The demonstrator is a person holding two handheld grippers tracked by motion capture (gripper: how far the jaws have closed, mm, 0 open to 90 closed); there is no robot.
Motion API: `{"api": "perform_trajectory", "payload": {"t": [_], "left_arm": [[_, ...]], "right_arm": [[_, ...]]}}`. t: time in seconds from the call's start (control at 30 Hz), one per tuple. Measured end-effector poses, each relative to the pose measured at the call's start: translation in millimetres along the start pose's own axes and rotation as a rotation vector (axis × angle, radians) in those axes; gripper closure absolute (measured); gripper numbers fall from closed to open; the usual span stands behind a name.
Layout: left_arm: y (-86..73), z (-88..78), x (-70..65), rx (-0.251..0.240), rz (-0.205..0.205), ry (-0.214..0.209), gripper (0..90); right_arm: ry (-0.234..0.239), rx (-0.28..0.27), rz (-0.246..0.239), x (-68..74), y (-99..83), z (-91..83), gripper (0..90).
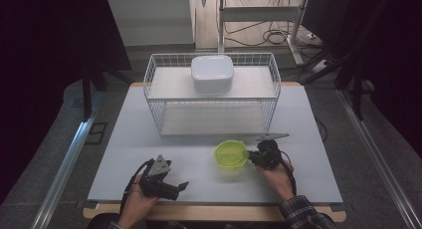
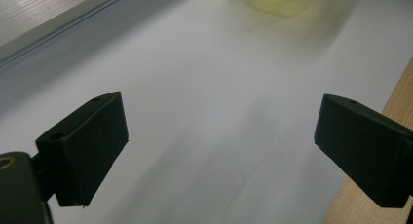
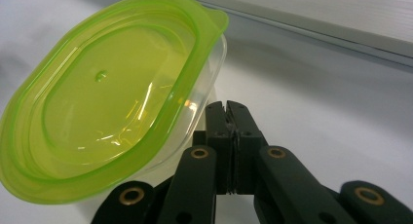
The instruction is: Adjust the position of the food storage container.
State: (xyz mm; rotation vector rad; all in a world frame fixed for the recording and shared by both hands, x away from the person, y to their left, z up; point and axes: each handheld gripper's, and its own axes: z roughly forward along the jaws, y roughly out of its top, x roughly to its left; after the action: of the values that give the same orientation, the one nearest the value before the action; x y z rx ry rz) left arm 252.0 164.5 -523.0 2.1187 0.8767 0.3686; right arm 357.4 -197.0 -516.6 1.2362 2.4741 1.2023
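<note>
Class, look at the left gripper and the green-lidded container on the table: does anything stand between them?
Nothing visible does. The left gripper rests open near the table's front edge, and only bare white surface lies between it and the green-lidded container, beside which the right gripper sits shut.

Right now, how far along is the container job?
Done: the white container already sits on the wire rack's top shelf. In hand: the right gripper is shut beside the green-lidded container on the table; whether it grips the rim is unclear. The left gripper is open and holds nothing. Left: probably shelving the green-lidded one.
</note>
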Motion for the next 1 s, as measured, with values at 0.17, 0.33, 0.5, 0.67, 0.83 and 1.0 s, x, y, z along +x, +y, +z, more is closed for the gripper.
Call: {"api": "perform_trajectory", "payload": {"t": [0.17,0.33,0.5,0.67,0.83,1.0], "left_arm": [[0.0,0.5,-0.4,0.004,0.004,-0.001,4.8],[0.0,0.1,-0.3,0.003,0.003,-0.001,4.8],[0.0,-0.1,-0.5,0.003,0.005,-0.002,4.7],[-0.1,0.6,-1.1,0.007,0.009,-0.005,4.8],[0.3,1.3,-3.0,0.012,0.020,-0.007,4.7],[-0.1,-0.1,-2.5,0.005,0.016,-0.002,4.7]], "right_arm": [[0.034,0.011,-0.012,12.3,4.1,12.1,88.7],[0.070,0.030,-0.040,25.5,7.5,25.6,88.7],[0.088,0.040,-0.071,39.3,10.8,36.2,88.7],[0.053,0.045,-0.121,43.5,11.6,36.1,87.3],[-0.005,0.024,-0.131,34.8,13.0,25.7,84.1],[-0.046,0.000,-0.154,29.6,13.6,12.3,76.2]]}}
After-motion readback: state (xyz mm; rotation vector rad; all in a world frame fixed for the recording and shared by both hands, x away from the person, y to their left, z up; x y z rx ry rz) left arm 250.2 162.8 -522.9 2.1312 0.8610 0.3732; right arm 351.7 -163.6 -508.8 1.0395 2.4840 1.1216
